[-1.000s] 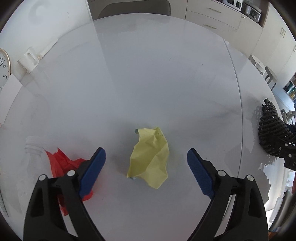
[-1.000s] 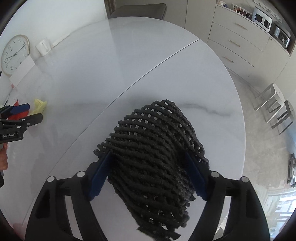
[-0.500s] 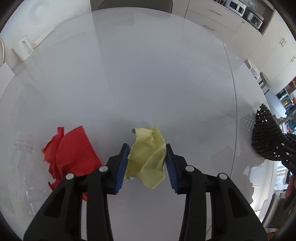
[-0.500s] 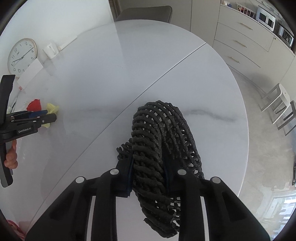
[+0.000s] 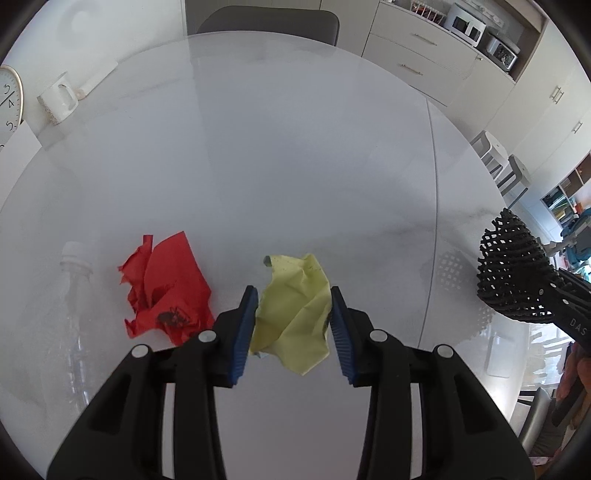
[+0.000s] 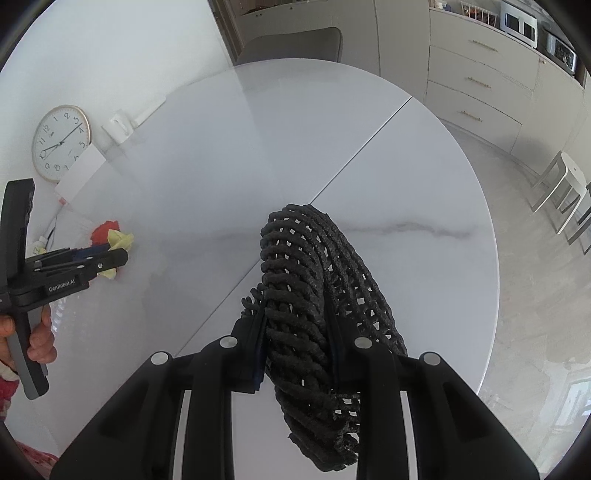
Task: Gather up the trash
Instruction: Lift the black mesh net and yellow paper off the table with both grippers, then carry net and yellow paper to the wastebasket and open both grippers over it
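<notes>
A crumpled yellow paper [image 5: 295, 310] is pinched between the blue pads of my left gripper [image 5: 293, 299], a little above the white table [image 5: 295, 147]. Left of it lies a crumpled red paper [image 5: 166, 288] on the table, with a clear plastic bottle [image 5: 66, 295] on its side further left. My right gripper [image 6: 295, 314] is shut on a black foam net [image 6: 314, 295], squeezed flat and lifted off the table. The same net [image 5: 513, 277] shows at the right in the left wrist view. The left gripper [image 6: 110, 254] with the yellow paper [image 6: 122, 240] shows at the left in the right wrist view.
A white mug [image 5: 57, 98] and a wall clock [image 6: 61, 142] stand at the table's far left by the wall. A grey chair [image 5: 266, 20] is at the far side, drawers [image 6: 480, 85] and white stools [image 6: 565, 188] to the right. A hand [image 6: 37, 336] holds the left gripper's handle.
Both grippers went from open to shut, the left on the yellow paper, the right on the black net. Both then rose with their loads off the table.
</notes>
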### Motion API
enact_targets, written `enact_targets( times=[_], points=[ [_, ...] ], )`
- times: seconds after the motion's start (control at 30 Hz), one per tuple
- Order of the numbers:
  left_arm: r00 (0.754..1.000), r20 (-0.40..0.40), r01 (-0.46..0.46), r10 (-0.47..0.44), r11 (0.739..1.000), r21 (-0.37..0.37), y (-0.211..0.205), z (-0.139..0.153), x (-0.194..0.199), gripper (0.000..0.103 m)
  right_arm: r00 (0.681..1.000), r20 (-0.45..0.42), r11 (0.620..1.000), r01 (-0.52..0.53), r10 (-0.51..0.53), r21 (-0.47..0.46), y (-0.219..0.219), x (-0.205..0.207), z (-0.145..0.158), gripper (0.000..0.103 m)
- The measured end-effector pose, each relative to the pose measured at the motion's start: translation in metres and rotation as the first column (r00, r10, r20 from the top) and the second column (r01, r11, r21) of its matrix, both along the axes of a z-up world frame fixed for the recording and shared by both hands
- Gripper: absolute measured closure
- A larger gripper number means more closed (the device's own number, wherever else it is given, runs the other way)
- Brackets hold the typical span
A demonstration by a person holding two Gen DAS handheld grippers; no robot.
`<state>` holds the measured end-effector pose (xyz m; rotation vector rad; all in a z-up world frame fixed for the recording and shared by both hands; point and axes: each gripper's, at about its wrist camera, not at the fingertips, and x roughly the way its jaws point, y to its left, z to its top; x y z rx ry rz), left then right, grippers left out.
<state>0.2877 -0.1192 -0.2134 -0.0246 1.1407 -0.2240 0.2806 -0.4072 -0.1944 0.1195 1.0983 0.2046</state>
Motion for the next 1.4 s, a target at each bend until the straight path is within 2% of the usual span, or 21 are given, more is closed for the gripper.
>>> enact_targets(
  times=[0.17,0.47,0.8,1.13,1.4],
  points=[
    [0.999,0.002,0.032,-0.032,0.999,-0.01,-0.004,0.012,-0.036,0.064,1.0,-0.024,0.998,0.013,-0.011,0.056,0.013,-0.014,0.009,0.077],
    [0.988,-0.014,0.151,-0.151,0.989,-0.003,-0.007,0.019,-0.09,0.064,0.996,-0.088,0.999,0.023,-0.018,0.048,0.052,-0.058,0.018,0.077],
    [0.959,0.004,0.282,-0.282,0.959,-0.024,-0.019,0.034,-0.14,0.064,0.99,-0.11,0.995,0.088,-0.084,0.035,0.07,-0.109,0.032,0.077],
    [0.935,0.032,0.354,-0.353,0.935,-0.011,-0.05,0.047,-0.177,0.064,0.981,-0.099,0.986,0.167,-0.164,0.027,0.049,-0.172,0.044,0.077],
    [0.906,0.039,0.42,-0.421,0.907,0.019,-0.104,0.052,-0.214,0.064,0.969,-0.088,0.97,0.235,-0.23,0.056,-0.002,-0.225,0.042,0.077]
  ],
)
